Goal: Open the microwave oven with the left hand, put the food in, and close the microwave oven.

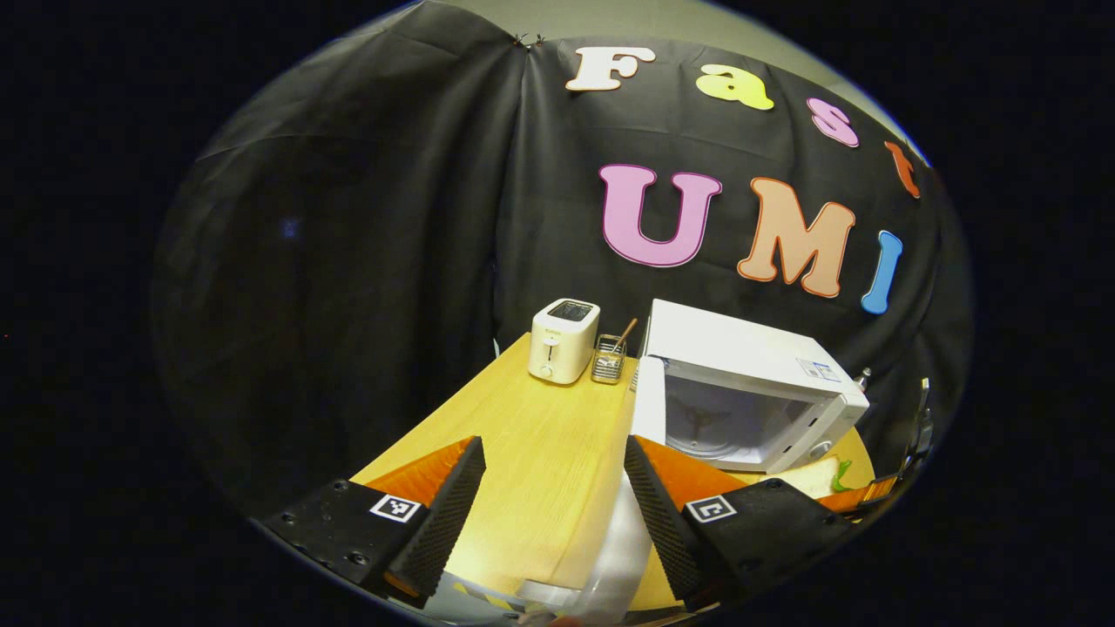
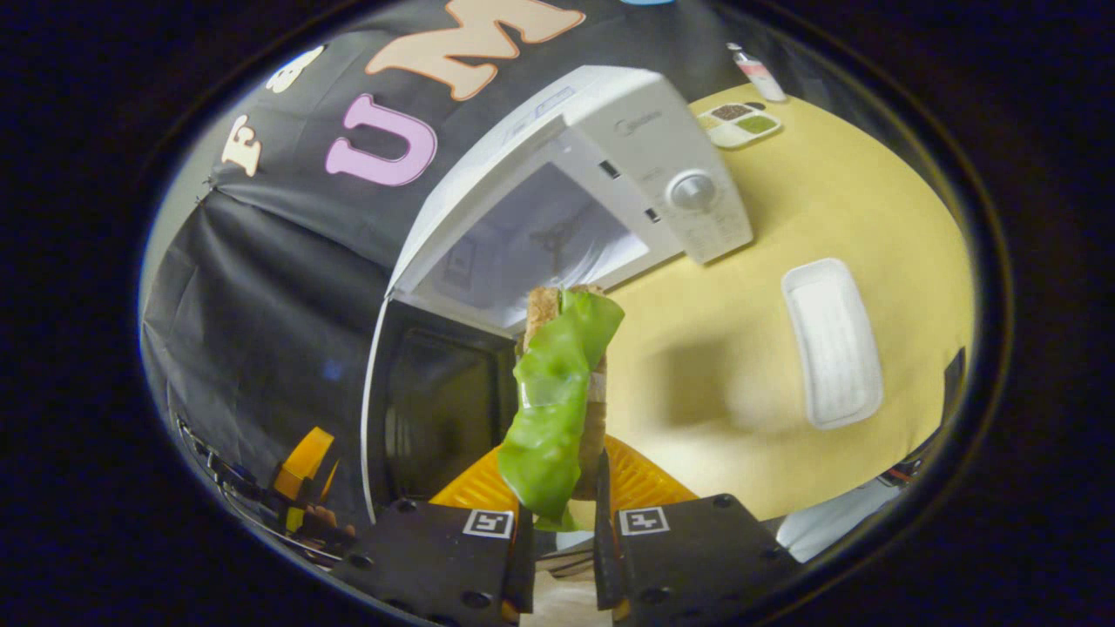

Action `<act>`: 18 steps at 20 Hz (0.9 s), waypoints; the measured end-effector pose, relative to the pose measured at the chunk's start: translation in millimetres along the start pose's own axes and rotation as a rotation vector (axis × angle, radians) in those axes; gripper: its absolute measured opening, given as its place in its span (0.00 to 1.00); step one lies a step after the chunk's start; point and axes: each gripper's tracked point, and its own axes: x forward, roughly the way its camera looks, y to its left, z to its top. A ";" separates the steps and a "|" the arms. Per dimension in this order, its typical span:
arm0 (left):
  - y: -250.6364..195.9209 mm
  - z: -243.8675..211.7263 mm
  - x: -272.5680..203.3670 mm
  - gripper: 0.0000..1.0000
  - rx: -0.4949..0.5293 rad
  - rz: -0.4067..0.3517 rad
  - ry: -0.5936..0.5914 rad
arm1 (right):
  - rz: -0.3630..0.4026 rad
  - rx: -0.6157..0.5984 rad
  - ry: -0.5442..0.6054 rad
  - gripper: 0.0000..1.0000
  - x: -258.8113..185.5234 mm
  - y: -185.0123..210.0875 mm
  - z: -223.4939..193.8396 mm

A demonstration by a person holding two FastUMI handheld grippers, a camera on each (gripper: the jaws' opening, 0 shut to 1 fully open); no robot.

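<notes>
green lettuce (image 2: 557, 392) droops off the sandwich (image 2: 547, 306) clamped in the right gripper (image 2: 562, 522); it may snag the microwave (image 2: 610, 165) doorway. left gripper (image 1: 553, 505) fingers apart.

My left camera looks from high and well back across the bench (image 1: 531, 435) toward the microwave (image 1: 740, 383). My right camera faces the same microwave (image 2: 557, 200), near its open cavity.

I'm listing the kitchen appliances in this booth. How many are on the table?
2: a microwave oven with its door open, and a toaster to its left at the table's back edge. Others may be hidden.
</notes>
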 end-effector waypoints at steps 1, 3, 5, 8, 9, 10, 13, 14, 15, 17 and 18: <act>2.7 0.8 1.5 0.95 0.005 -0.007 0.000 | 0.017 0.006 -0.001 0.30 7.8 9.0 -3.1; 4.5 1.5 2.7 0.95 0.009 -0.027 -0.002 | 0.050 0.026 -0.006 0.29 20.8 23.8 -4.7; 5.2 1.1 4.3 0.95 -0.001 -0.045 -0.003 | 0.081 0.045 -0.036 0.29 34.1 37.7 3.3; 8.5 -3.0 3.8 0.95 -0.014 -0.058 0.007 | 0.117 0.111 -0.093 0.30 53.9 52.1 21.8; 8.9 -4.2 4.0 0.95 -0.019 -0.060 0.009 | 0.129 0.133 -0.121 0.30 59.7 54.9 29.4; 9.0 -5.6 4.3 0.95 -0.024 -0.062 0.013 | 0.136 0.156 -0.151 0.29 67.6 57.1 38.2; 12.1 -6.7 5.0 0.95 -0.027 -0.060 0.019 | 0.115 0.229 -0.195 0.29 97.8 52.8 57.6; 13.8 -6.6 6.3 0.95 -0.027 -0.057 0.017 | 0.108 0.225 -0.210 0.29 107.2 51.6 64.0; 15.7 -6.2 6.7 0.95 -0.027 -0.053 0.018 | 0.104 0.218 -0.220 0.29 115.5 51.0 70.2; 19.2 -6.2 7.0 0.95 -0.028 -0.047 0.017 | 0.112 0.229 -0.235 0.22 129.7 54.5 82.2; 19.7 -6.0 6.2 0.95 -0.029 -0.047 0.013 | 0.110 0.231 -0.246 0.22 136.7 56.2 87.8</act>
